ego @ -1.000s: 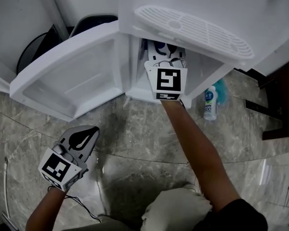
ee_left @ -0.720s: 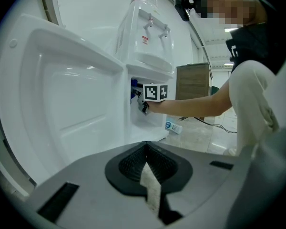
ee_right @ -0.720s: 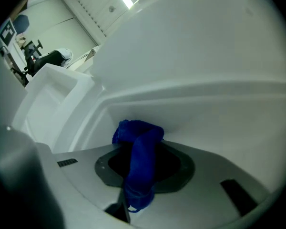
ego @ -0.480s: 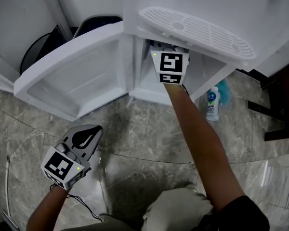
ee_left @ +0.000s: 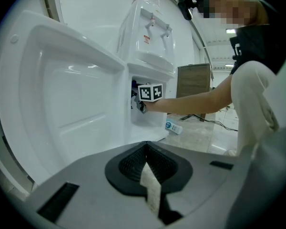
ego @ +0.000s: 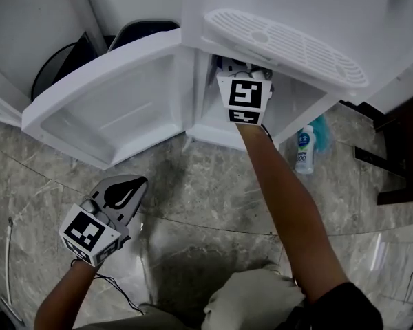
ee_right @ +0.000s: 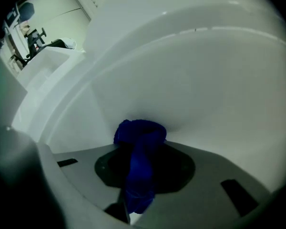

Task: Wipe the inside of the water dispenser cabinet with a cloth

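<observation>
The white water dispenser's lower cabinet (ego: 205,119) stands open, its door (ego: 117,108) swung out to the left. My right gripper (ego: 239,73) reaches into the cabinet, jaws mostly hidden under the drip tray. In the right gripper view it (ee_right: 140,144) is shut on a bunched blue cloth (ee_right: 139,168), which is pushed up close to the white inner wall (ee_right: 195,89). My left gripper (ego: 126,186) hovers low over the floor in front of the door, shut with nothing in it (ee_left: 145,159). From the left gripper view the right arm enters the cabinet (ee_left: 150,120).
A white slotted drip tray (ego: 282,40) overhangs the cabinet opening. A small white bottle with a blue label (ego: 302,150) lies on the marble floor right of the cabinet. A dark round bin (ego: 55,71) sits behind the door, and dark furniture (ego: 399,150) stands at right.
The right gripper pushed farther into the cabinet with the cloth, then held still. The left gripper stayed where it was.
</observation>
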`<state>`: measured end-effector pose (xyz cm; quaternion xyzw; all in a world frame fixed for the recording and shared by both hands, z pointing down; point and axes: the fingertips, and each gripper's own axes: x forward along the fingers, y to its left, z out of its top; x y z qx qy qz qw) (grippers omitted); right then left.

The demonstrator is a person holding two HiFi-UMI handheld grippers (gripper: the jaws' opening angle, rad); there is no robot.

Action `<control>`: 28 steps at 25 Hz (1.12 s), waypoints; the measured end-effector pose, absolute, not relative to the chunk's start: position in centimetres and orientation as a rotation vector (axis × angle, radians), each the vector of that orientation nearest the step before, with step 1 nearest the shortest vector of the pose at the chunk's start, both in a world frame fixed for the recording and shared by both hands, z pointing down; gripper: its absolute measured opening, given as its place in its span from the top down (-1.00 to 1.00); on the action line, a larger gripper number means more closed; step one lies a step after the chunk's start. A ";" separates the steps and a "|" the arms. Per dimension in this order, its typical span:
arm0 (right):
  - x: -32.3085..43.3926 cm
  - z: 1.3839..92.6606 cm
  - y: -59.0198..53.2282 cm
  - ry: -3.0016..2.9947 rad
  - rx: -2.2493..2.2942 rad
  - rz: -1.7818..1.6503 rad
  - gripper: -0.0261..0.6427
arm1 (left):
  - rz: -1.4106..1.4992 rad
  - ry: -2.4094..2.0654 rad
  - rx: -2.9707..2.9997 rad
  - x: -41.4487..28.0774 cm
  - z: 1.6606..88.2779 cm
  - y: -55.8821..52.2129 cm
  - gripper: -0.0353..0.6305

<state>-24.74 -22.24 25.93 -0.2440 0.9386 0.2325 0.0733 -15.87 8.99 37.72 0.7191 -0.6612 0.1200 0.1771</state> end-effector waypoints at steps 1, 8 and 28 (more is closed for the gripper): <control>-25.0 25.8 -22.5 2.824 -0.735 0.705 0.69 | 0.334 -1.870 2.036 -15.8 37.8 9.0 0.87; -26.4 26.1 -24.9 2.878 -0.772 0.715 0.69 | 0.329 -1.863 2.032 -15.5 38.0 9.3 0.87; -12.8 27.2 -4.7 3.218 0.174 0.040 0.68 | 0.605 -2.073 2.553 -10.5 31.1 2.2 0.39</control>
